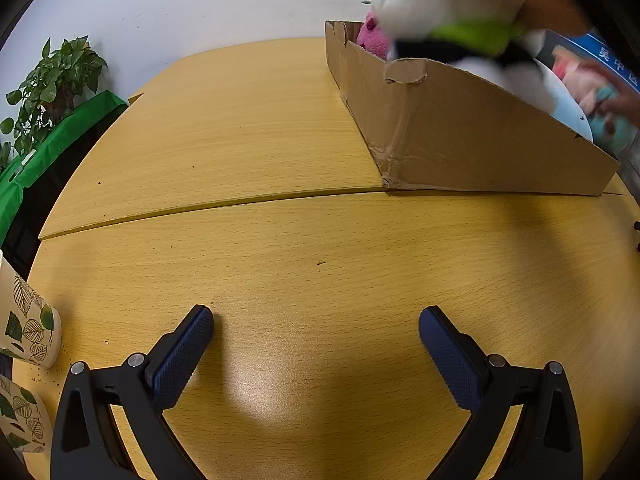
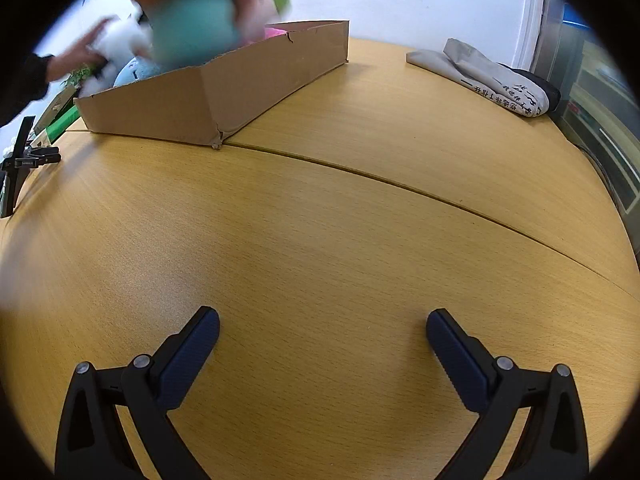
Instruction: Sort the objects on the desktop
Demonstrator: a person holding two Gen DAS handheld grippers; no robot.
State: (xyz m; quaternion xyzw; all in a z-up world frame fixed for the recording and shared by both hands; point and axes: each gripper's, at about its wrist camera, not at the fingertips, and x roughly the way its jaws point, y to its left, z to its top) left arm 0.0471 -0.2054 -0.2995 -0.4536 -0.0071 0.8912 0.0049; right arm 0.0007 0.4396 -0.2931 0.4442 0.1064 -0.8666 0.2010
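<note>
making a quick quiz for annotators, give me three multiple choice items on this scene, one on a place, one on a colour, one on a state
1. Where does the cardboard box sit?
A. on the wooden table
B. on the floor
C. on a chair

2. What colour are the gripper pads?
A. red
B. dark blue
C. white

3. How do the left gripper and right gripper stand?
A. both shut on toys
B. one open, one shut
C. both open and empty

Answers: 1 A, the box's base rests on the wooden table. 2 B, the textured pads show dark blue in both wrist views. 3 C, only bare tabletop shows between each pair of fingers.
</note>
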